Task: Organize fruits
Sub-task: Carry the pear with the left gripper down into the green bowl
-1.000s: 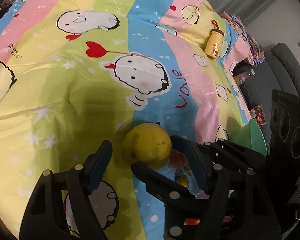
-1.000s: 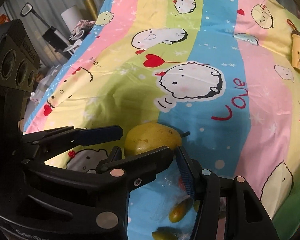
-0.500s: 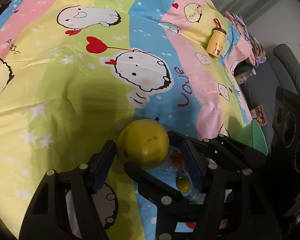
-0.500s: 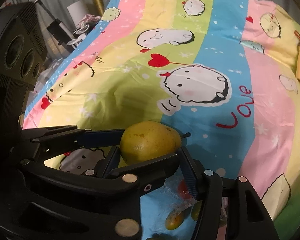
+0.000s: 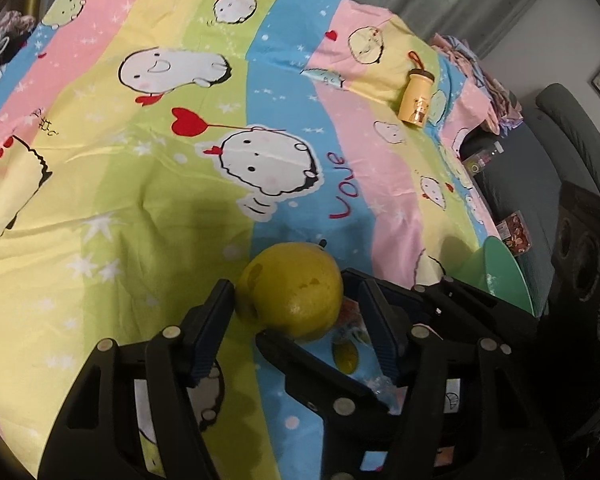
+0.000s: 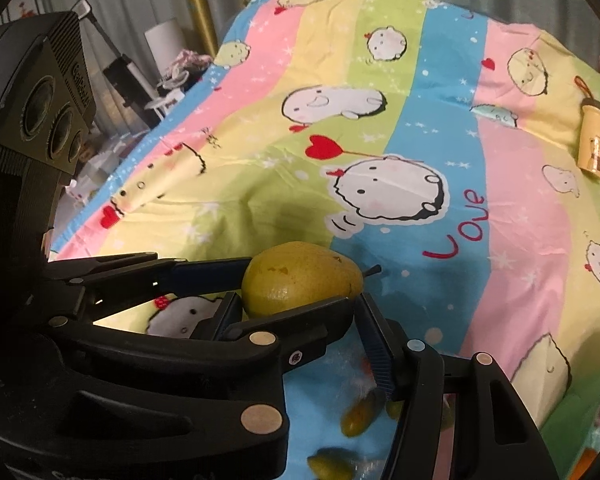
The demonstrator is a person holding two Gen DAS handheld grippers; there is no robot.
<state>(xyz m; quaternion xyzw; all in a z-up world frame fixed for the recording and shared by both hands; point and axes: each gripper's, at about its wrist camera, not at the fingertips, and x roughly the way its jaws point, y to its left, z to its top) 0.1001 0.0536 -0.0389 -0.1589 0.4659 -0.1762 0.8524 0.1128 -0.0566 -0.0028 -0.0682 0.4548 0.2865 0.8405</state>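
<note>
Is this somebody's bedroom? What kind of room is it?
Probably a bedroom or living room at home. A bright cartoon bedsheet covers a big soft surface like a bed, curtains hang behind it, and a grey sofa stands beside it.

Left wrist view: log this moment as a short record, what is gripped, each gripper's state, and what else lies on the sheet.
held: yellow-green pear, inside both grippers
left gripper: shut on the pear; jaws have just been closing
right gripper: shut on the pear
surface: striped cartoon-print sheet
elsewhere: yellow bottle lying on its side, far; small fruits in clear plastic beneath the grippers
</note>
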